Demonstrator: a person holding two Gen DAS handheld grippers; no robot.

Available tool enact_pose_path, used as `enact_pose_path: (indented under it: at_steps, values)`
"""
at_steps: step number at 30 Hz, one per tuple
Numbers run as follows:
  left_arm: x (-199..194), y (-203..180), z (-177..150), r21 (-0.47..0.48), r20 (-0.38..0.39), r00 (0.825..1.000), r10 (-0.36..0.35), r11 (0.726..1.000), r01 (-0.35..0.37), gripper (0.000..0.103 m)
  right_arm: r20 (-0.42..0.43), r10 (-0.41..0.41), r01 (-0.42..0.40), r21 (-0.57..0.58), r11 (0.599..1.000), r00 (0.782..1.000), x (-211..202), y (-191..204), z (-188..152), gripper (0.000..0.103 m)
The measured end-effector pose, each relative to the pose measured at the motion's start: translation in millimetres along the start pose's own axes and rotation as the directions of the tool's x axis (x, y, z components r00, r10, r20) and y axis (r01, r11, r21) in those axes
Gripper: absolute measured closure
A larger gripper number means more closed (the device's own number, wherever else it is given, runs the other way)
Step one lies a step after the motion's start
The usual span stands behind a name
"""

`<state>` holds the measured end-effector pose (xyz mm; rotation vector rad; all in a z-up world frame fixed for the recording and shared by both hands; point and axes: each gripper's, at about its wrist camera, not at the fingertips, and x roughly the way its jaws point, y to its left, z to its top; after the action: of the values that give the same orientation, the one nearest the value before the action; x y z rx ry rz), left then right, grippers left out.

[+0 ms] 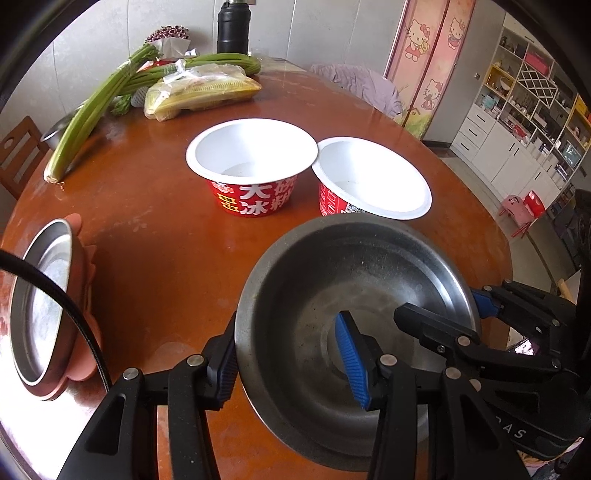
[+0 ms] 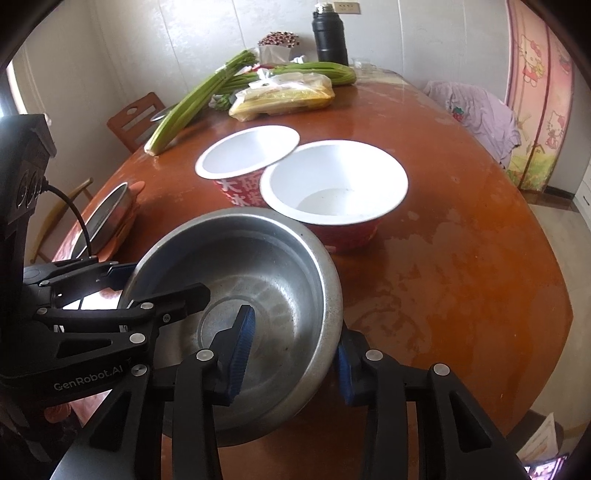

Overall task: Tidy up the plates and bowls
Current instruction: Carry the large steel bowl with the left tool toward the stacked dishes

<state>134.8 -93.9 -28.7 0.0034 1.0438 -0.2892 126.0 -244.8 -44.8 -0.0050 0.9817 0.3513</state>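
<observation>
The left wrist view shows a metal bowl (image 1: 354, 295) low in the middle, on the brown counter (image 1: 147, 229). The left tool (image 1: 291, 363) is closed on the bowl's near rim, with one blue pad (image 1: 351, 358) inside the bowl and the other outside, both pressing the wall. The right tool (image 1: 439, 314) comes in from the right and holds the bowl's right rim the same way. In the right wrist view, the right tool (image 2: 291, 354) has one blue pad (image 2: 242, 350) inside the bowl (image 2: 258, 273) and one outside its rim, pinching it. The left tool (image 2: 155, 284) holds the far left rim. Just behind the metal bowl stand two red paper bowls (image 1: 255, 162) with white insides, right next to each other. At the left edge of the counter lies a metal plate (image 1: 40, 295) on a pink holder (image 1: 86, 295). Far back are long green stalks (image 1: 92, 114), a bag of corn (image 1: 203, 90) and a black bottle (image 1: 228, 27).
</observation>
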Motion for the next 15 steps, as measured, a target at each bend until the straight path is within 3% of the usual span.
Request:
enact_pose_path:
  at_steps: [15]
  values:
    - [-33, 30, -20, -0.054, 0.049, 0.998, 0.030, 0.998, -0.027, 0.054, 0.025, 0.048, -0.046, -0.080, 0.996, 0.999, -14, 44, 3, 0.061]
